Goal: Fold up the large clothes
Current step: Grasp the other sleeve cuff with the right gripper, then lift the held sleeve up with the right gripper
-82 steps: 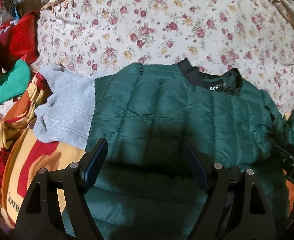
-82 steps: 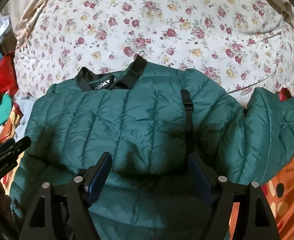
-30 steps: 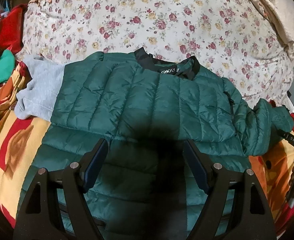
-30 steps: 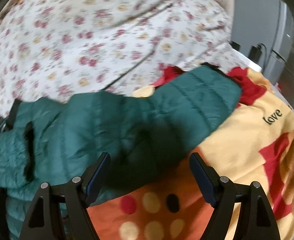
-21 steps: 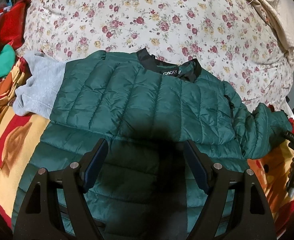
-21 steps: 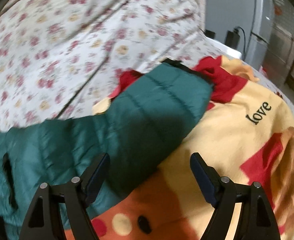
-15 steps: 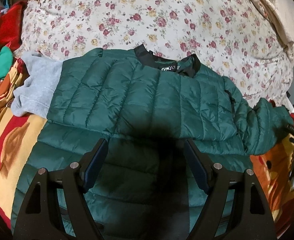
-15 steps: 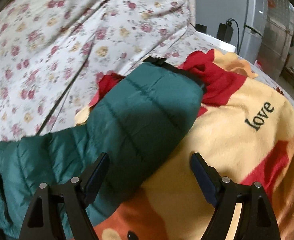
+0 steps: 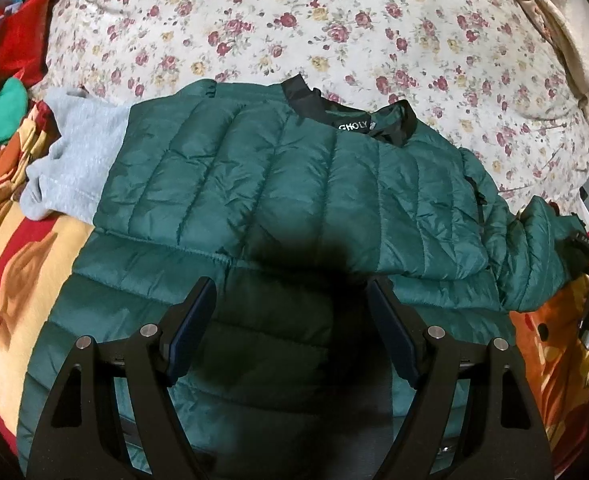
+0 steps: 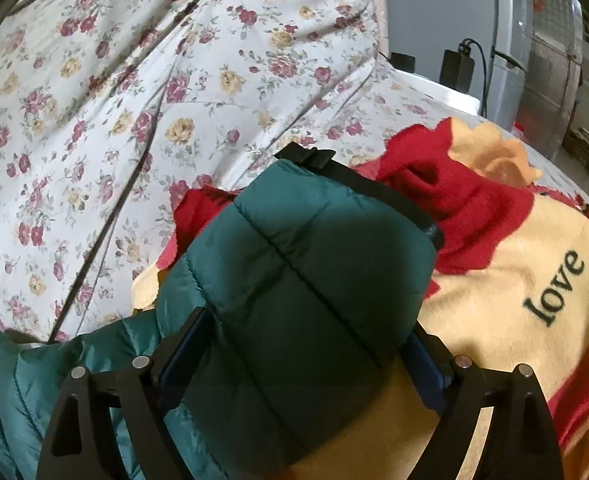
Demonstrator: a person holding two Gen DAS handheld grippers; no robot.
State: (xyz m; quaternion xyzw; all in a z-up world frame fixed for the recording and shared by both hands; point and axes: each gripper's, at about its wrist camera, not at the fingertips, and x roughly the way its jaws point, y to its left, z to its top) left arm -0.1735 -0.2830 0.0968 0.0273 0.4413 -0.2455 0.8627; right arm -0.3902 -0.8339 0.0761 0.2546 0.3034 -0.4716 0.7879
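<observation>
The right gripper straddles the sleeve of the green jacket: its fingers stand spread on either side of the padded tube, not yet pinched, and nothing is gripped. The sleeve's long axis runs straight ahead from those fingers, up and slightly right, ending at the black cuff farthest away, over the blanket and a red cloth. The left gripper hovers spread and empty over the jacket's lower half, well apart from the sleeve, so the right one is the nearer; I judge the sleeve must be carried leftward across the body. Beyond lie the folded upper body, the collar, a grey sweater and the floral quilt on the bed

Against half a second earlier the right fingers have moved forward, so the sleeve now fills the gap between them; the left view is almost unchanged
</observation>
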